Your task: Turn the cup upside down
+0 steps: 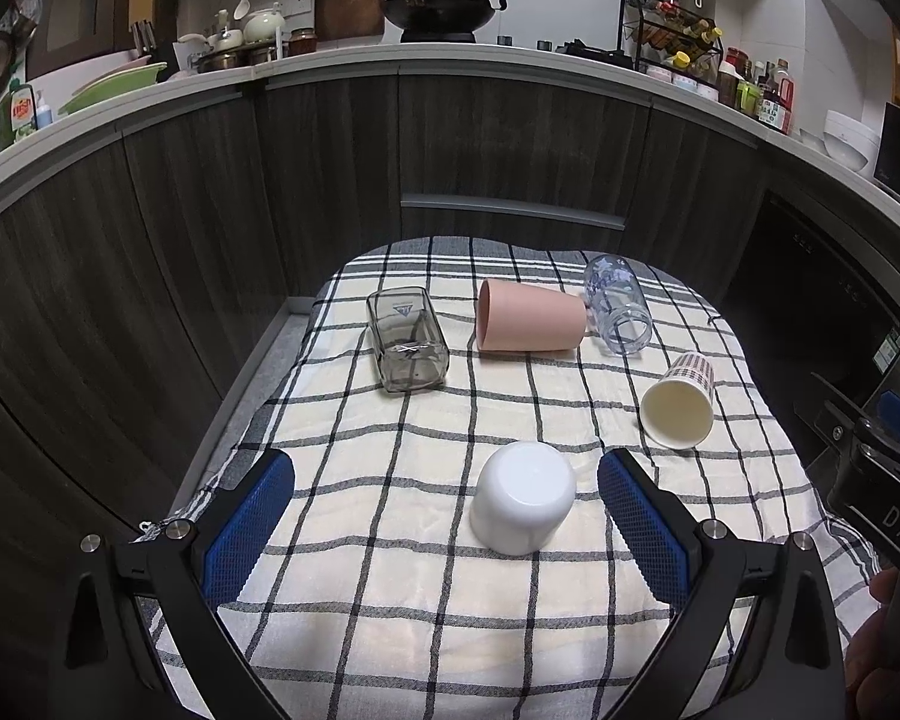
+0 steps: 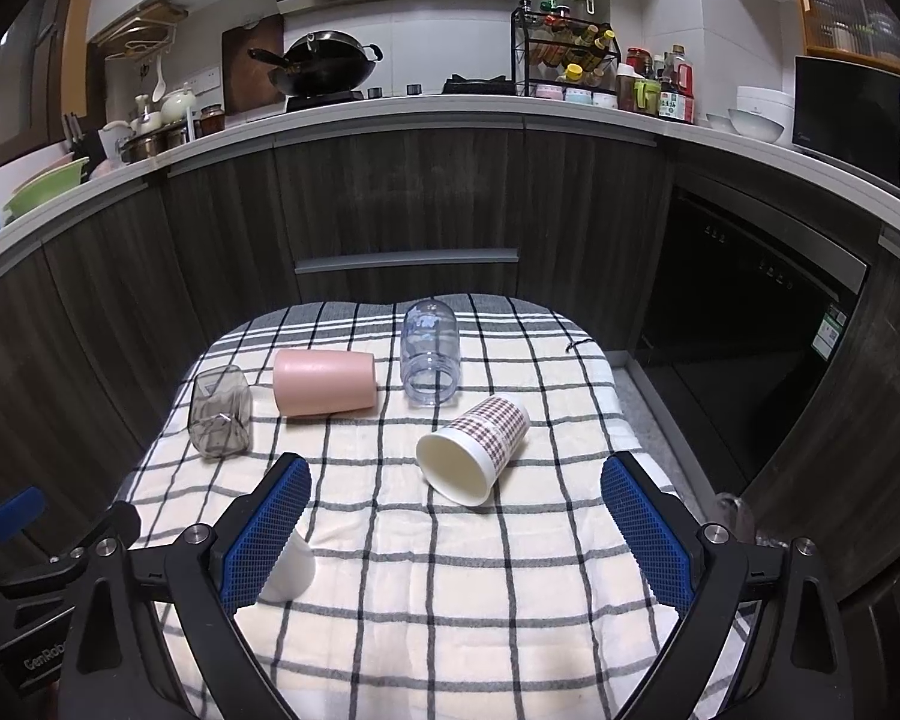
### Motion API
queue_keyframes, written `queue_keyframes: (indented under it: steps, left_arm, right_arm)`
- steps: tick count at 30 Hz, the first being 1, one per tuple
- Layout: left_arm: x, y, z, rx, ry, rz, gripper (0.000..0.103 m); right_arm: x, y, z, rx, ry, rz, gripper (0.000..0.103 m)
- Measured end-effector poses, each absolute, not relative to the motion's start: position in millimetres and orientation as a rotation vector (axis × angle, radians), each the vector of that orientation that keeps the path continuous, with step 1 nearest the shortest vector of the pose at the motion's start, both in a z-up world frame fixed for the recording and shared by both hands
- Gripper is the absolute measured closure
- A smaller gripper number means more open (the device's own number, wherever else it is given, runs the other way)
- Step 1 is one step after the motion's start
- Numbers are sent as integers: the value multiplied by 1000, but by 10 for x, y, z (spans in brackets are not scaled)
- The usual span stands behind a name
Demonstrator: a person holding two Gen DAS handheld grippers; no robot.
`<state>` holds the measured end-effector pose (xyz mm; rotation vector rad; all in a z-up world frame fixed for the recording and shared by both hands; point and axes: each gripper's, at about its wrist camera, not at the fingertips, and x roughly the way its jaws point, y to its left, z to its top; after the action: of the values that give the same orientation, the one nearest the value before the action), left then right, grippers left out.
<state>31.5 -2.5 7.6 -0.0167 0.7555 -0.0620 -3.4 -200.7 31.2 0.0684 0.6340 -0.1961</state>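
1. My left gripper [image 1: 447,501] is spread wide and grasps nothing; its blue pads [image 1: 249,531] stand well apart on either side of the white cup [image 1: 522,498].
2. That white cup stands upside down on the checked cloth [image 1: 390,600], its flat base facing up, nearer my right-hand pad than the left one, touching neither.
3. My right gripper [image 2: 456,507] is likewise released and empty, its jaws far apart above the cloth.
4. From the right wrist view, the white cup peeks out just behind my left-hand pad [image 2: 264,531], only partly visible.
5. Just ahead of the right gripper, between its fingers, the plaid paper cup [image 2: 474,456] lies on its side, its open mouth turned toward me and to the left.
6. Farther out, the pink cup [image 1: 531,315] lies on its side in the middle of the cloth, its mouth pointing left as the left wrist camera sees it.
7. Just beside the pink cup's base, the clear plastic bottle [image 1: 618,306] lies on its side with its open end toward me; I cannot tell whether the two touch.
8. To the left of the pink cup, the smoky square glass [image 1: 408,339] also lies on its side.
9. Beyond the cloth run dark wood cabinets [image 2: 402,204] under a pale counter holding a black wok [image 2: 324,69].
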Motion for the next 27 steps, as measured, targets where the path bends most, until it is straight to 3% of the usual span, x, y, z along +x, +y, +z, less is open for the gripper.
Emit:
queue_keyframes:
  steps: [27]
  left_arm:
    - [310, -46, 56, -11, 759, -70, 0]
  right_arm:
    - [-24, -2037, 317, 73, 640, -196, 5]
